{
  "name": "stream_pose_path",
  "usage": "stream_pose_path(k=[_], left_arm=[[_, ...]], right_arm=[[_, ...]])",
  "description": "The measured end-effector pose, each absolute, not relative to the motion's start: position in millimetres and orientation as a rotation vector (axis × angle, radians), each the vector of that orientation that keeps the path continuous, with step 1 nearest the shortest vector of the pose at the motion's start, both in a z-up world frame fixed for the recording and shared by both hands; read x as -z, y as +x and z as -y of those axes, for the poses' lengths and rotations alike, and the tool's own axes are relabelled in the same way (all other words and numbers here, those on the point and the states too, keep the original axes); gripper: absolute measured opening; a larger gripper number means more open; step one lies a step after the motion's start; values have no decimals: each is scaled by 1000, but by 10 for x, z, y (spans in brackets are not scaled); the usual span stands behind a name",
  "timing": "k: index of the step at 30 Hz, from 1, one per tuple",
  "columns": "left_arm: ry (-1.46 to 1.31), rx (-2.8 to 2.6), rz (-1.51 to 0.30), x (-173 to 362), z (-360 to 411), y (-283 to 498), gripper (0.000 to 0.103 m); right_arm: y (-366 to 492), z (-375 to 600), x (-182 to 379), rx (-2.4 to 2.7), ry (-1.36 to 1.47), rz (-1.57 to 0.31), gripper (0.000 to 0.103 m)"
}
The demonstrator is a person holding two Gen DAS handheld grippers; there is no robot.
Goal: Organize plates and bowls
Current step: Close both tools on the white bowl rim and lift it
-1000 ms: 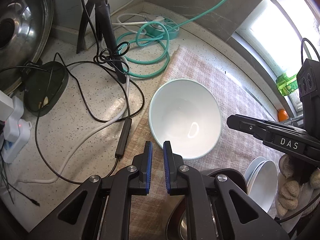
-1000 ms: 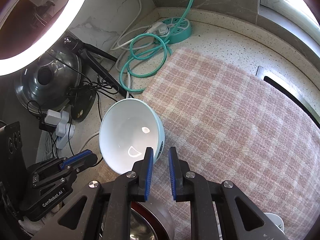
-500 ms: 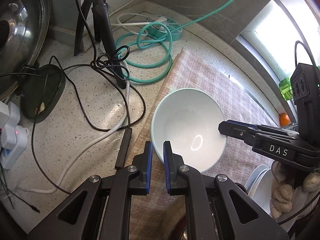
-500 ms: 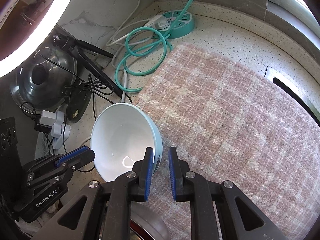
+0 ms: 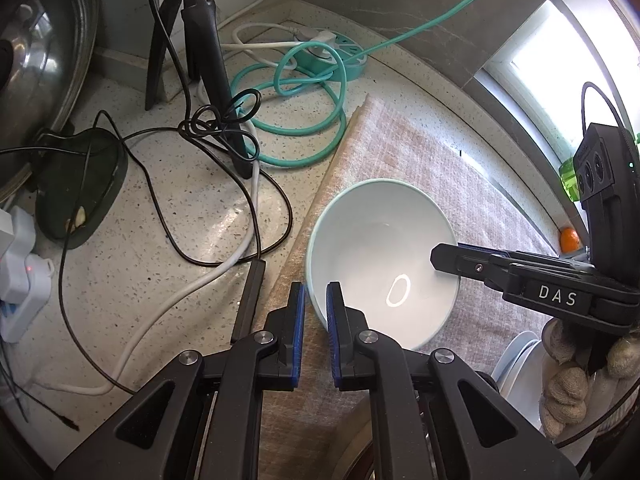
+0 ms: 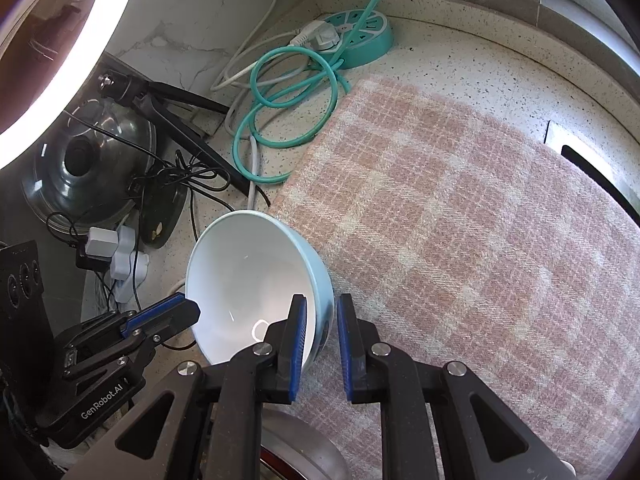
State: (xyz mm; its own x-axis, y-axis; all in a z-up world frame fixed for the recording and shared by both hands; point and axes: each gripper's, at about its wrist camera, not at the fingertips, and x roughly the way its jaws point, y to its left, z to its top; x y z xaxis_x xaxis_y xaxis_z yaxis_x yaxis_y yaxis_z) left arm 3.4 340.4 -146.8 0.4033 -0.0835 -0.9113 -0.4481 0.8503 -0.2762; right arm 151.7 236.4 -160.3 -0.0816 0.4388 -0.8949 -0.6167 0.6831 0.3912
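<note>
Bowl [image 6: 248, 280] mouth tilted toward left gripper [image 5: 316, 304]; both grippers pinch rim; right gripper [image 6: 322, 320].

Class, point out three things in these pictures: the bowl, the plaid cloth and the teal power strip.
bowl [image 5: 376, 248]: left wrist view, white inner wall.
plaid cloth [image 6: 460, 220]: right wrist view, bare middle.
teal power strip [image 6: 370, 36]: right wrist view, top face.
</note>
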Motion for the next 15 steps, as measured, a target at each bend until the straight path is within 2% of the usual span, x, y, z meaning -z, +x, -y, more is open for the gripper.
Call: stream_pose_path(k=[15], left_arm=[[-526,-224,-1141,1485,-3415,48,7]], right_arm=[[1496,-2393,1651,-856,-164,-1429,9]])
